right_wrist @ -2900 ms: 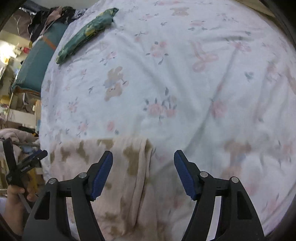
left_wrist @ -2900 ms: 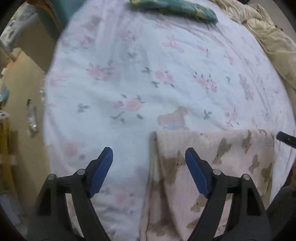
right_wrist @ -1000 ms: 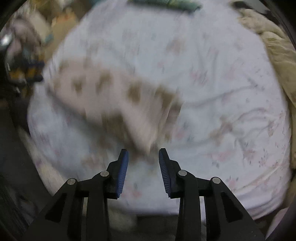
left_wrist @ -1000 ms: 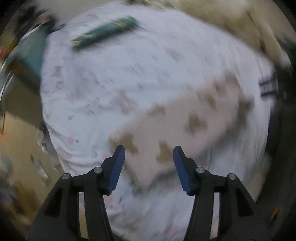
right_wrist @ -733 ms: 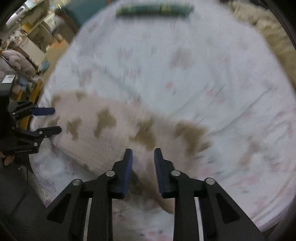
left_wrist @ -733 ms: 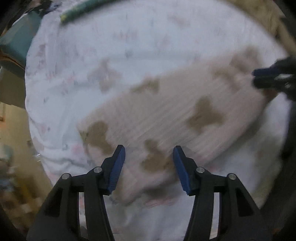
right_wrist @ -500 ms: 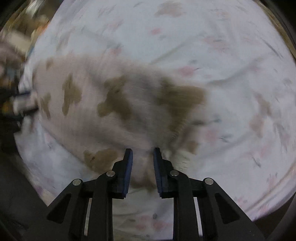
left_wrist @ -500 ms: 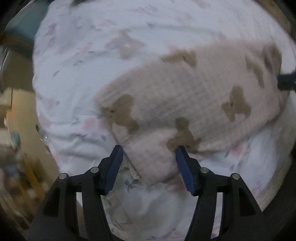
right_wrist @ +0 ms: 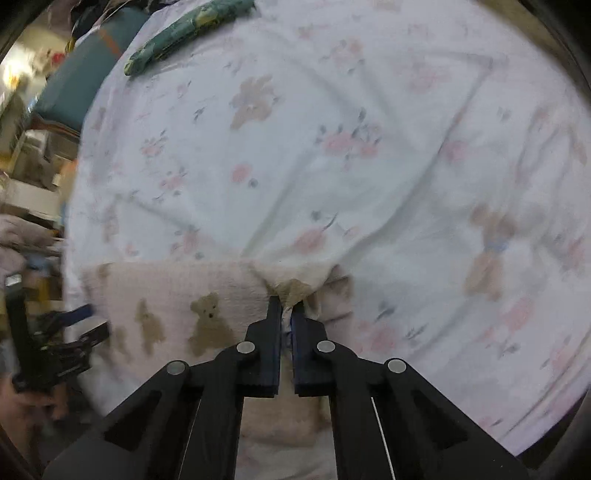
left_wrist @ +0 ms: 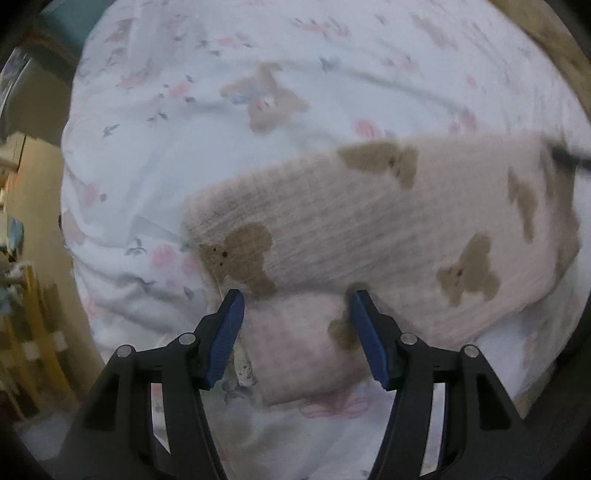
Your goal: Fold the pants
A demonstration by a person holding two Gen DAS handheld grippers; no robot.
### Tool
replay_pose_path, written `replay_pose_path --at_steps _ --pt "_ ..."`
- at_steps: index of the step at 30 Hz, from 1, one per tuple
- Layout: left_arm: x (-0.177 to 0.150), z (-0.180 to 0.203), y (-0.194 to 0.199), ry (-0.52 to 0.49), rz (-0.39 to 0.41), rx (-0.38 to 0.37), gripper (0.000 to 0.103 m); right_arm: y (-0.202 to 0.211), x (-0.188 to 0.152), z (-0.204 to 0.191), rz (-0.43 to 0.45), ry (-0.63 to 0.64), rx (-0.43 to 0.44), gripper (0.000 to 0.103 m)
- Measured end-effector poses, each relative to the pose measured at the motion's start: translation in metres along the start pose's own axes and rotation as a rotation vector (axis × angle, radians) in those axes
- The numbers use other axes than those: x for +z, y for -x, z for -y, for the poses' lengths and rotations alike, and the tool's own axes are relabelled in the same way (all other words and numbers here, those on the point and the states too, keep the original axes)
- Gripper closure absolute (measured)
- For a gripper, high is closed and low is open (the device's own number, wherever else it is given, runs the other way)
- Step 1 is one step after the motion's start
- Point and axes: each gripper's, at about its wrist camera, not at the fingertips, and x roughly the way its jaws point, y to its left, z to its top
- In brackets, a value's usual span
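Note:
The pink pants with brown bear prints [left_wrist: 369, 229] lie folded on the floral bedsheet [left_wrist: 221, 110] near the bed's front edge. My left gripper [left_wrist: 295, 306] is open, its blue pads on either side of a lower fold of the pants. My right gripper [right_wrist: 286, 308] is shut on the edge of the pants [right_wrist: 177, 295], pinching the cloth where it bunches up. The left gripper also shows at the left edge of the right wrist view [right_wrist: 74, 325], and the right gripper's tip shows at the far right of the left wrist view [left_wrist: 565, 157].
A green patterned bundle [right_wrist: 184, 26] lies at the far side of the bed. A teal cushion [right_wrist: 77, 81] and cluttered shelves stand beyond the bed's left edge. A beige blanket [left_wrist: 554, 48] lies along the right side.
Both grippers came down close to the pants. The right gripper closed from nearly shut to pinching the pants' edge. The left gripper stayed open over the lower fold.

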Motion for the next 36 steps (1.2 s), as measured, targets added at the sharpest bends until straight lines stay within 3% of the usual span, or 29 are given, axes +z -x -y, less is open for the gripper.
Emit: replay_pose_path --at_steps 2,4,6,10,11,13,14,15,17,20,23,26,27,28,30,31,32,34,36 --pt "-0.003 0.002 -0.001 -0.016 0.002 0.014 0.043 0.006 0.002 -0.003 0.064 0.042 -0.103 0.101" --pt "-0.005 0.000 0.001 -0.009 -0.001 0.019 0.043 0.003 0.005 -0.001 0.072 0.052 -0.137 0.101" --pt "-0.011 -0.008 0.007 0.006 -0.004 0.048 0.043 -0.007 0.004 0.005 0.009 0.027 -0.128 0.101" --pt "-0.026 -0.024 0.024 0.017 0.039 0.181 0.043 0.007 -0.001 0.012 0.029 -0.029 -0.072 0.094" --pt "-0.029 -0.035 0.030 0.068 0.055 0.202 0.043 0.014 -0.003 0.013 0.046 -0.044 -0.058 0.091" --pt "-0.031 -0.055 0.041 0.178 0.104 0.132 0.043 0.023 -0.008 0.015 0.063 -0.074 -0.026 0.072" --pt "-0.032 -0.063 0.044 0.226 0.121 0.088 0.038 0.026 -0.010 0.017 0.065 -0.100 0.001 0.047" --pt "-0.031 -0.068 0.045 0.280 0.133 0.041 0.033 0.027 -0.012 0.019 0.071 -0.127 0.029 0.029" --pt "-0.031 -0.081 0.045 0.395 0.145 -0.063 0.024 0.022 -0.010 0.021 0.047 -0.160 0.083 0.025" --pt "-0.019 -0.069 0.035 0.458 0.124 -0.187 0.024 0.008 -0.008 0.027 -0.006 -0.217 0.136 0.025" --pt "-0.005 -0.048 0.012 0.364 0.043 -0.111 0.025 -0.011 -0.011 0.027 -0.075 -0.218 0.095 0.025" --pt "-0.007 -0.033 -0.008 0.334 -0.051 -0.172 0.028 -0.027 -0.021 0.026 -0.162 -0.198 0.072 0.025" --pt "-0.007 -0.029 -0.008 0.315 -0.045 -0.172 0.030 -0.029 -0.024 0.022 -0.175 -0.182 0.071 0.026" --pt "-0.007 -0.021 -0.006 0.267 -0.032 -0.174 0.043 -0.029 -0.025 0.019 -0.173 -0.161 0.067 0.028" --pt "-0.009 -0.013 -0.002 0.220 -0.028 -0.224 0.075 -0.030 -0.028 0.010 -0.194 -0.123 0.105 0.060" --pt "-0.009 -0.010 0.001 0.202 -0.025 -0.262 0.094 -0.032 -0.030 0.005 -0.207 -0.109 0.120 0.069" --pt "-0.010 -0.007 0.007 0.182 -0.003 -0.254 0.096 -0.033 -0.031 -0.001 -0.212 -0.078 0.121 0.093" --pt "-0.013 -0.002 0.021 0.137 0.057 -0.214 0.097 -0.026 -0.032 -0.014 -0.185 -0.003 0.116 0.096" --pt "-0.017 -0.006 0.042 0.151 0.132 -0.220 0.097 -0.011 -0.030 -0.023 -0.110 0.051 0.112 0.097"
